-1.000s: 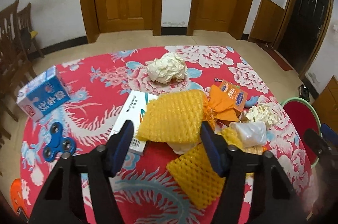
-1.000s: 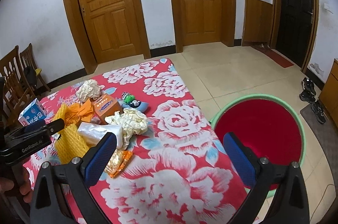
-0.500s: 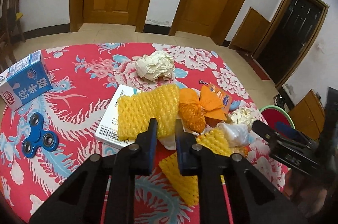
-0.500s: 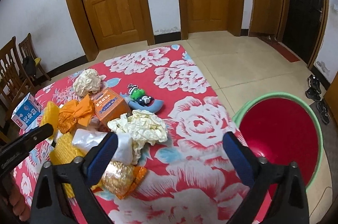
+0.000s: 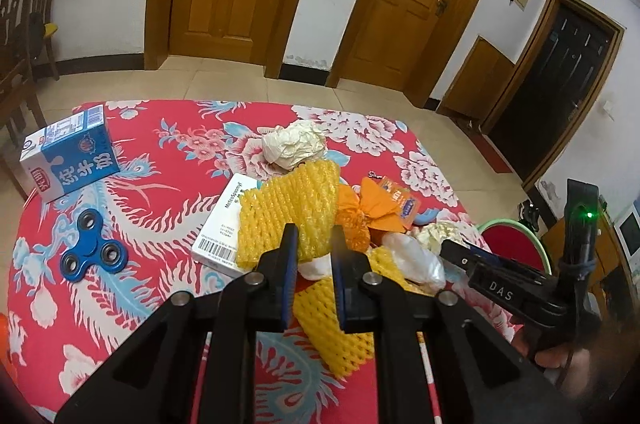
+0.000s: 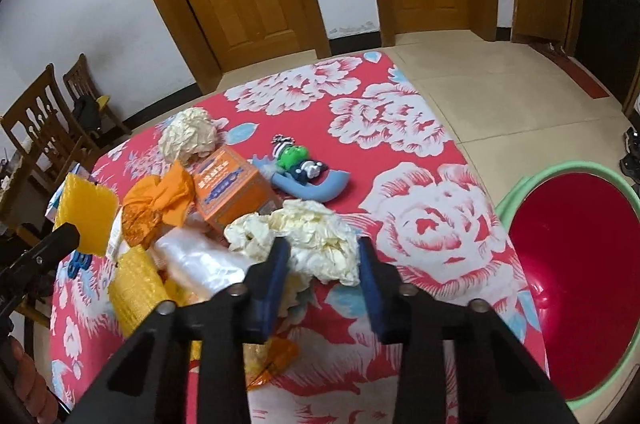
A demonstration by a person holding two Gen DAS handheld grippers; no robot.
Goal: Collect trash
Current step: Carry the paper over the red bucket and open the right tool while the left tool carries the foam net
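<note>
My left gripper [image 5: 313, 244] is shut on the lower edge of a yellow foam net [image 5: 290, 207] and holds it raised above the white box; the net also shows in the right wrist view [image 6: 86, 214]. My right gripper [image 6: 322, 260] has closed in around a crumpled cream paper wad [image 6: 308, 238] on the red flowered tablecloth [image 6: 424, 212]; its pads stand at the wad's two sides. A second yellow foam net [image 5: 340, 324], an orange wrapper [image 5: 372, 212], clear plastic [image 6: 196, 260] and another paper wad [image 5: 294, 143] lie in the pile.
A red basin with a green rim [image 6: 576, 280] stands on the floor right of the table. A milk carton [image 5: 70, 153], blue fidget spinner [image 5: 94, 250], white box [image 5: 224, 224], orange box [image 6: 230, 189] and a frog toy [image 6: 298, 161] lie on the table. Chairs [image 6: 44, 127] stand left.
My left gripper closed on the yellow foam net and lifted it. My right gripper moved left from the basin over the pile and narrowed around the cream paper wad.
</note>
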